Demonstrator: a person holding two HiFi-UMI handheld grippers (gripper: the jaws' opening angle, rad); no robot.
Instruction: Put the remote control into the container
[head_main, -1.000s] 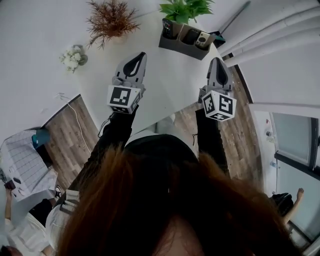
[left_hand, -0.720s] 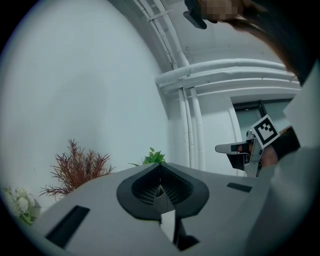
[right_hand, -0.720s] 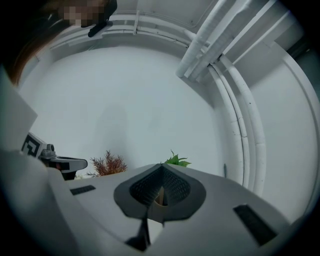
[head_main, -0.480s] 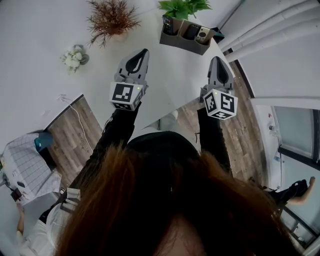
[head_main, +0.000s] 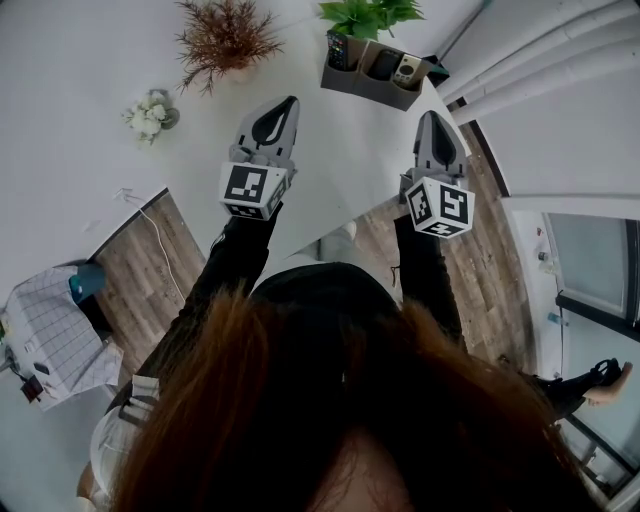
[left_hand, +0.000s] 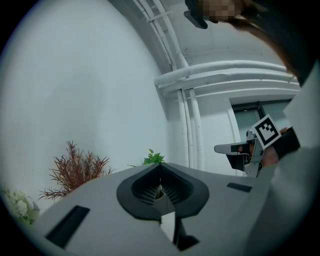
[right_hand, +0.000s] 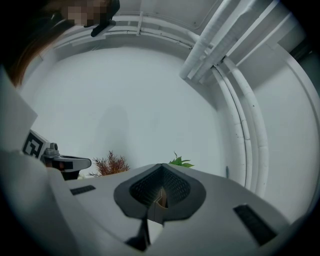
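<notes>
A grey container (head_main: 368, 90) stands at the far end of the white table (head_main: 340, 160). Its compartments hold a black remote control (head_main: 337, 50), a dark one (head_main: 383, 64) and a lighter one (head_main: 405, 71). My left gripper (head_main: 290, 102) hovers over the table, left of and nearer than the container, shut with nothing in it. My right gripper (head_main: 431, 118) sits at the table's right edge, just short of the container, also shut and empty. In the left gripper view the jaws (left_hand: 159, 167) are closed together. The right gripper view shows closed jaws (right_hand: 161, 166) as well.
A reddish-brown dried plant (head_main: 222, 38) and a green plant (head_main: 368, 15) stand at the table's far side. White flowers (head_main: 148, 114) lie at its left. Wooden floor (head_main: 135, 270) and a cable (head_main: 150, 235) lie below the left edge. White pipes (right_hand: 235, 100) run up the wall on the right.
Both grippers have kept their places. The head view has shifted slightly, so the container sits a little higher in the picture.
</notes>
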